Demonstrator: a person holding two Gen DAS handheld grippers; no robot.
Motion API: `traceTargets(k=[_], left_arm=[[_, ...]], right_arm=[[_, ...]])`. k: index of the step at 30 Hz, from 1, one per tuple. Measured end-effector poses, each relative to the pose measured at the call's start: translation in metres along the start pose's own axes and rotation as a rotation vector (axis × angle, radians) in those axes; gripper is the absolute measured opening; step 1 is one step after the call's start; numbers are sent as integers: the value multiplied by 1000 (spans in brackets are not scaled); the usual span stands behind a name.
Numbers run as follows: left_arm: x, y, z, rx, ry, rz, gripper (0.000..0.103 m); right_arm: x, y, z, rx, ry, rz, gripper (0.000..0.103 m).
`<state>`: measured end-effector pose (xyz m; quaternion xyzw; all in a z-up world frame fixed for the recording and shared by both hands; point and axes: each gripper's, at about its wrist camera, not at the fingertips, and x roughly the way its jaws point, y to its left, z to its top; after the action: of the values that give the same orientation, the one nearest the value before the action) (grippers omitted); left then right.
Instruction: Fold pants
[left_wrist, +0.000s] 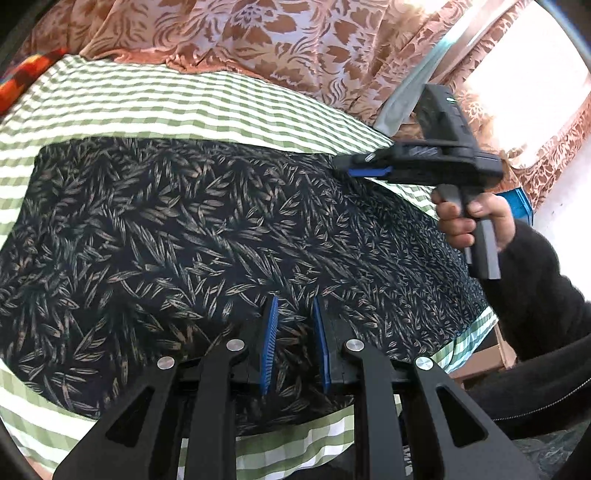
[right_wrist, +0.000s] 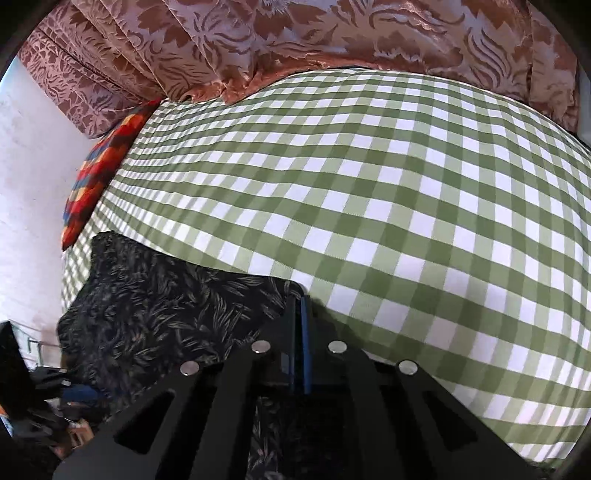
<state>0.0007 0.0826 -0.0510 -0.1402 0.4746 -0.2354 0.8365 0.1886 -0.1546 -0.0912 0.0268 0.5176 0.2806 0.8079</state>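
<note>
Left wrist view: the pants (left_wrist: 207, 236) lie spread flat on the checked cloth (left_wrist: 155, 99), reaching from under the left tongs (left_wrist: 293, 345) out ahead and to both sides. These tongs stand part open over the near hem, with cloth showing between the pads but not pinched. Ahead and to the right, the right tongs (left_wrist: 364, 166) appear closed on the far corner, gripped by a hand (left_wrist: 469, 221). This looks like the start of a fold; next the left tongs should close on the near edge

Right wrist view: the right tongs (right_wrist: 300, 317) are pressed shut on the pants (right_wrist: 162, 310), which trail left. Ahead is bare cloth (right_wrist: 369, 184); a curtain (right_wrist: 295, 40) and striped cushion (right_wrist: 96, 173) stand beyond, out of the way
</note>
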Motion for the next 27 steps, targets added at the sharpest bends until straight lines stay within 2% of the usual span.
traceTargets(k=[3, 4, 5, 7, 9, 13, 14, 16, 17, 18, 20, 22, 27], left_arm=[[4, 5, 2, -10, 12, 1, 18], [3, 5, 2, -7, 11, -1, 18], [0, 4, 4, 0, 9, 3, 18], [-10, 9, 5, -12, -5, 14, 18], [-30, 26, 1, -88, -32, 21, 18], [-85, 82, -26, -364, -149, 50, 19], [-97, 95, -34, -427, -180, 62, 34], [-121, 120, -51, -547, -251, 40, 40], [-128, 125, -57, -586, -267, 41, 46], [-134, 134, -61, -630, -288, 56, 57], [-140, 143, -67, -684, -321, 67, 61], [-139, 154, -68, -730, -331, 36, 61], [-117, 155, -57, -710, -312, 49, 61]], right_arm=[[-4, -2, -6, 23, -38, 26, 4], [-10, -3, -9, 44, -54, 47, 10], [-14, -1, -9, 57, -70, 44, 27], [-28, 4, -14, 68, -132, 30, 45], [-43, 9, -21, 68, -181, 69, 45], [-64, 27, -48, 22, -208, 171, 49], [-61, 36, -52, 13, -203, 185, 50], [-56, 53, -63, -14, -179, 216, 51], [-51, 60, -69, -24, -166, 225, 51], [-47, 66, -72, -30, -157, 226, 51], [-38, 75, -83, -44, -137, 224, 51], [-27, 83, -88, -45, -122, 220, 51], [-9, 82, -102, -40, -87, 208, 53]])
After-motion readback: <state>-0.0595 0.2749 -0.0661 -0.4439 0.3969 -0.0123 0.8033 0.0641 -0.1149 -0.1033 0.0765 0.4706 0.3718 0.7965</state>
